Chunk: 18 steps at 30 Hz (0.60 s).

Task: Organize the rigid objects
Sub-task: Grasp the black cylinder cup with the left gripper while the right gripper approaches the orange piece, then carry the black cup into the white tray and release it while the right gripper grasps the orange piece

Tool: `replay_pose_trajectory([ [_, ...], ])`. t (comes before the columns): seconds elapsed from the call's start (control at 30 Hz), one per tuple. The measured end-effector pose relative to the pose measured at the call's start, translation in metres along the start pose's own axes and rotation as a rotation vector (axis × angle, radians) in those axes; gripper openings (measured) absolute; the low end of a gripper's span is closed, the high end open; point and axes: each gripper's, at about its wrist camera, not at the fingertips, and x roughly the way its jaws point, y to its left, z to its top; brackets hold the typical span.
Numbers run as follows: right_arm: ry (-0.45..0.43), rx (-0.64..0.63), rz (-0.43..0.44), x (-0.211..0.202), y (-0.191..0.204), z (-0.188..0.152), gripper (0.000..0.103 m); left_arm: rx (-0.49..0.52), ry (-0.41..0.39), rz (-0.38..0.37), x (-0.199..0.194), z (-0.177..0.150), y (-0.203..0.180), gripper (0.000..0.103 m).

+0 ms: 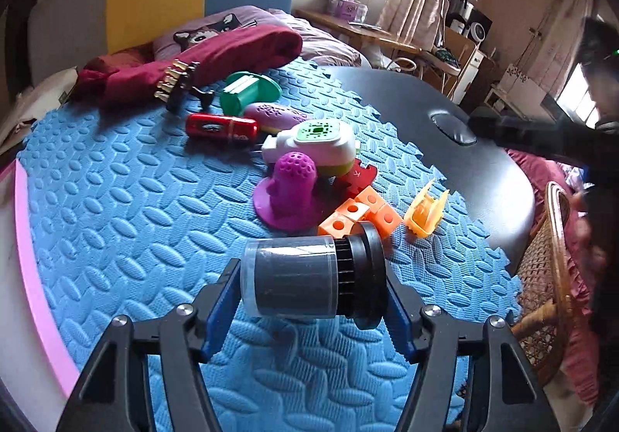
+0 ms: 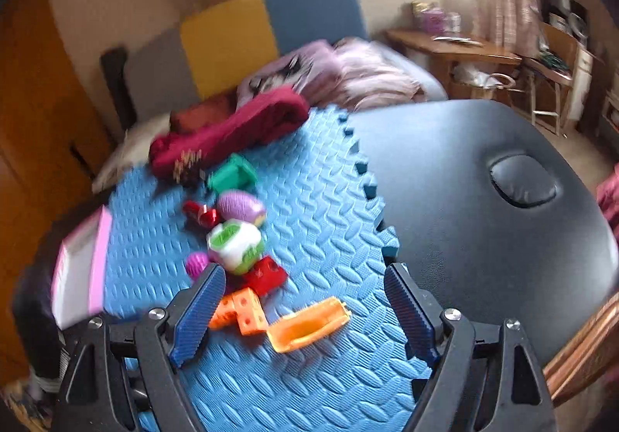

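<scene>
Up front, the left tool [image 1: 313, 289] grips a grey cylinder with a black ribbed cap [image 1: 309, 279] sideways between its blue pads, one pad on the clear end and the other against the black flange, above the blue foam mat [image 1: 127, 207]. Just beyond it lie the orange cube blocks [image 1: 358, 217] and a yellow-orange clip-like piece [image 1: 425, 213], with a purple perforated toy [image 1: 290, 196], a white-and-green gadget [image 1: 313, 144], a red can [image 1: 220, 126], a green spool [image 1: 249, 91] and a spiked brush [image 1: 178, 84] farther back.

The right tool [image 2: 305, 310] is spread wide with nothing between its pads, poised over the mat near the black padded table [image 2: 483, 238]. The orange blocks sit just by its left pad, and the orange piece lies between the pads, apart from both.
</scene>
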Motion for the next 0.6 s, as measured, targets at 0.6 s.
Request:
replay_pose_trajectory([
  [0.6, 0.382, -0.443, -0.099, 0.074, 0.037, -0.015, 0.086, -0.113, -0.099, 0.006, -0.075, -0.025, 0.037, 0.068],
])
